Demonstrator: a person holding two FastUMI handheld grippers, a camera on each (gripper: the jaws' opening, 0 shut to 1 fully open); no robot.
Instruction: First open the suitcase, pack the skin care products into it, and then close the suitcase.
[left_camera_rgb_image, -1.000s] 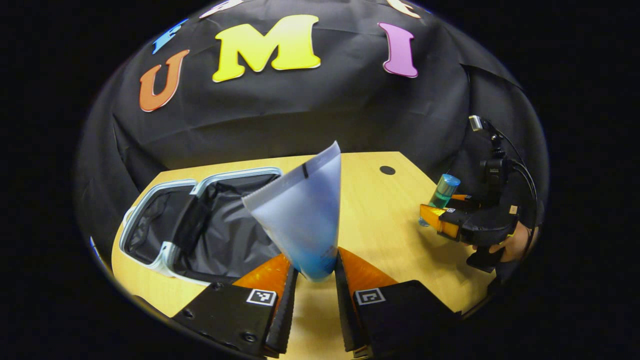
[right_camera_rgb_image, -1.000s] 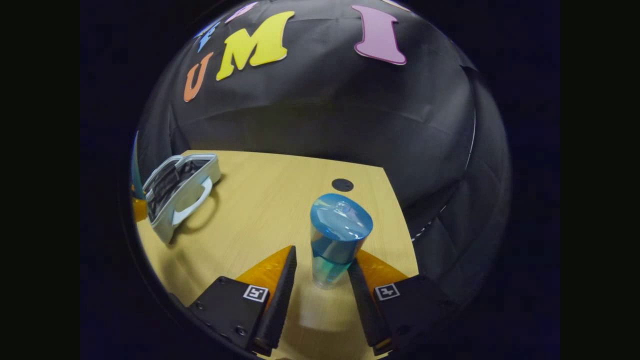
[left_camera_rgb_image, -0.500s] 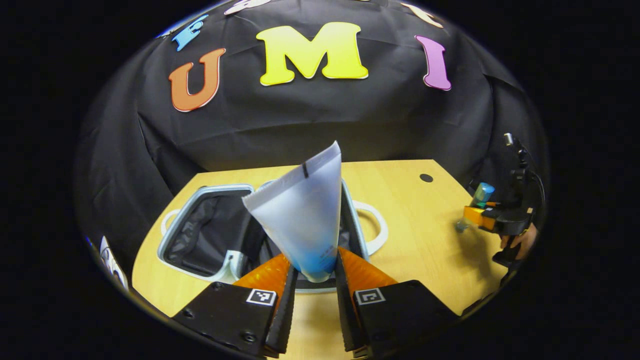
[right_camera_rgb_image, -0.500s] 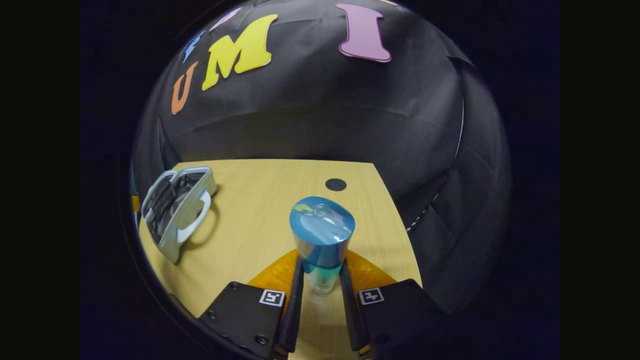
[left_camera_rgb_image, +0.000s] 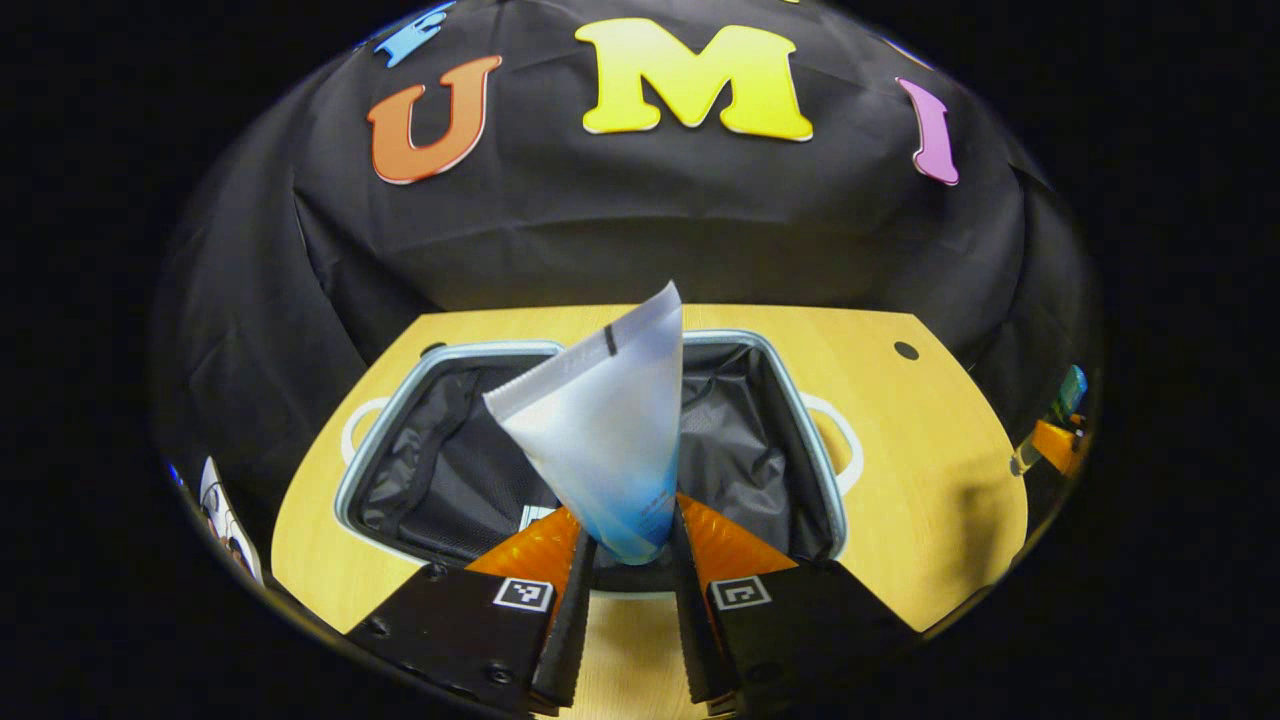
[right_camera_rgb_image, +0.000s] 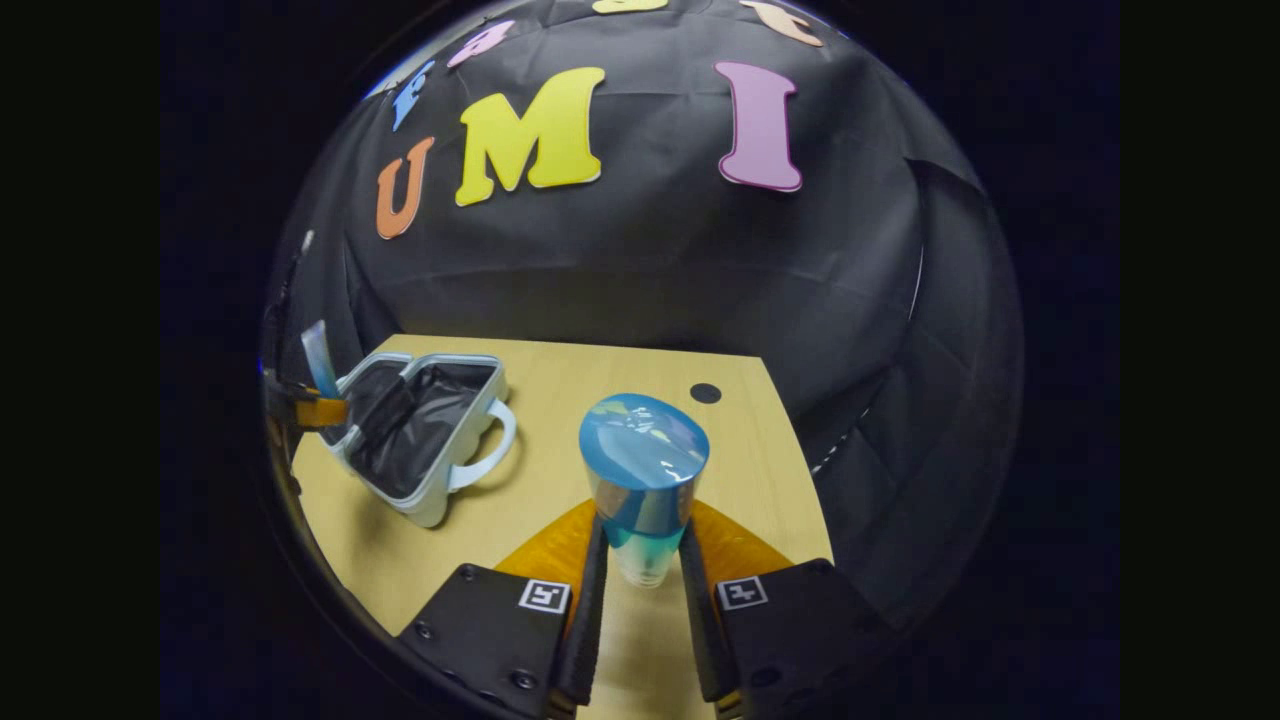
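My left gripper (left_camera_rgb_image: 628, 560) is shut on a frosted white-and-blue tube (left_camera_rgb_image: 605, 430), crimped end up, held over the near edge of the open suitcase (left_camera_rgb_image: 420, 375). The pale blue suitcase lies flat with its dark lining showing and white handles on both sides. My right gripper (right_camera_rgb_image: 642, 580) is shut on a clear bottle with a blue cap (right_camera_rgb_image: 643, 470), lifted above the wooden table. In the right gripper view the suitcase (right_camera_rgb_image: 425, 430) lies at the left, with the left gripper (right_camera_rgb_image: 305, 408) and its tube (right_camera_rgb_image: 318, 358) beside it. The right gripper (left_camera_rgb_image: 1055, 440) with the bottle (left_camera_rgb_image: 1068, 388) appears at the far right of the left gripper view.
The wooden table (left_camera_rgb_image: 930, 470) has a round black cable hole (left_camera_rgb_image: 906, 351) at its back right, also seen as a cable hole (right_camera_rgb_image: 705, 393) behind the bottle. Black cloth walls stand close behind and to the sides of the table.
The left gripper has swung with the tube to face the open suitcase squarely. The right gripper closed on the bottle and lifted it off the table.
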